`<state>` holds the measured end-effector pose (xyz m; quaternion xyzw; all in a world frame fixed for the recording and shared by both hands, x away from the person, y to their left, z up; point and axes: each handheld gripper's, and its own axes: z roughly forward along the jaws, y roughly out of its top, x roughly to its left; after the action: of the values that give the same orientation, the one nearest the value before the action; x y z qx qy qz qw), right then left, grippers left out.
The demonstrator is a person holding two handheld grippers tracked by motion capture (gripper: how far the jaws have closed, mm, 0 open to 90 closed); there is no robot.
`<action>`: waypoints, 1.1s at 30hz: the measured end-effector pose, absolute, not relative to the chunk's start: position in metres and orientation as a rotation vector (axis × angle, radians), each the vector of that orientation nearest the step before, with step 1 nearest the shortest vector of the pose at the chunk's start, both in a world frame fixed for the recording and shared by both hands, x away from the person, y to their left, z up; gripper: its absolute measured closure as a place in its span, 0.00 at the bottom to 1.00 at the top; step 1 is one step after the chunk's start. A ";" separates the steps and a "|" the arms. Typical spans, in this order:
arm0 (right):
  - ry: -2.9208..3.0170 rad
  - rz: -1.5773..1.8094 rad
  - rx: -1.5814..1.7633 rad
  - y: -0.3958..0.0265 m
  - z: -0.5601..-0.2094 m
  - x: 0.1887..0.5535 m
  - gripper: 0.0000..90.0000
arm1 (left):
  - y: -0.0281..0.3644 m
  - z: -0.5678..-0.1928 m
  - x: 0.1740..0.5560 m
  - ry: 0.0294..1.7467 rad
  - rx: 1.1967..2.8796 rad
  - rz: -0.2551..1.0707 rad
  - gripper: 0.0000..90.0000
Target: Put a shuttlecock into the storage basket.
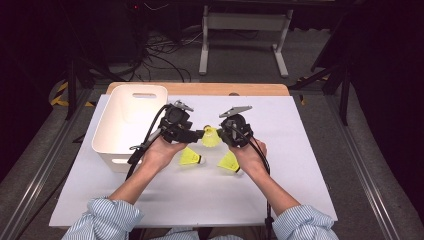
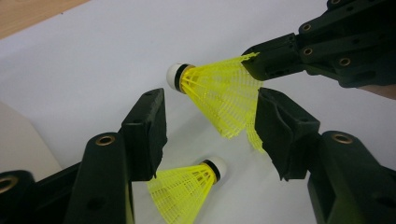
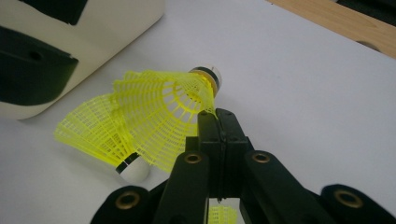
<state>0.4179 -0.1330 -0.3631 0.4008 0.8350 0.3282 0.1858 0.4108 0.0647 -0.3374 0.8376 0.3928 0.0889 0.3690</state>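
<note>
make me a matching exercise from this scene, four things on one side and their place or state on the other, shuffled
Things:
1. left tool
2. right tool
3. yellow plastic shuttlecock with white cork, lifted
4. white plastic bin with cut-out handles

States or places:
A. stands at the table's left side
B. jaws apart, around the skirt without gripping it
C. held by its skirt edge above the table
D. jaws pressed together on yellow mesh

Pairs: 1-B, 2-D, 3-C, 4-A
</note>
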 end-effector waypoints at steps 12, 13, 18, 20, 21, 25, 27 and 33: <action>2.363 0.951 1.118 -0.133 -0.359 0.415 1.00 | 0.057 -0.346 0.415 1.035 2.185 0.227 0.56; 2.365 0.954 1.117 -0.133 -0.358 0.414 1.00 | 0.057 -0.347 0.415 1.035 2.190 0.225 0.57; 2.369 0.969 1.118 -0.133 -0.357 0.414 1.00 | 0.056 -0.349 0.417 1.046 2.195 0.216 0.63; 2.370 0.979 1.121 -0.134 -0.356 0.414 1.00 | 0.056 -0.349 0.418 1.054 2.197 0.221 0.65; 2.370 0.984 1.123 -0.134 -0.356 0.413 1.00 | 0.056 -0.350 0.419 1.064 2.203 0.221 0.65; 2.378 0.990 1.119 -0.134 -0.355 0.412 1.00 | 0.055 -0.351 0.420 1.064 2.211 0.238 0.66; 2.379 0.994 1.116 -0.134 -0.355 0.412 1.00 | 0.054 -0.352 0.420 1.073 2.212 0.240 0.67; 2.391 1.013 1.099 -0.133 -0.353 0.408 1.00 | 0.052 -0.352 0.420 1.076 2.223 0.248 0.75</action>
<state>0.4080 -0.1334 -0.3527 0.3849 0.8370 0.3545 0.1603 0.4195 0.0523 -0.3524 0.8473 0.4101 0.0947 0.3239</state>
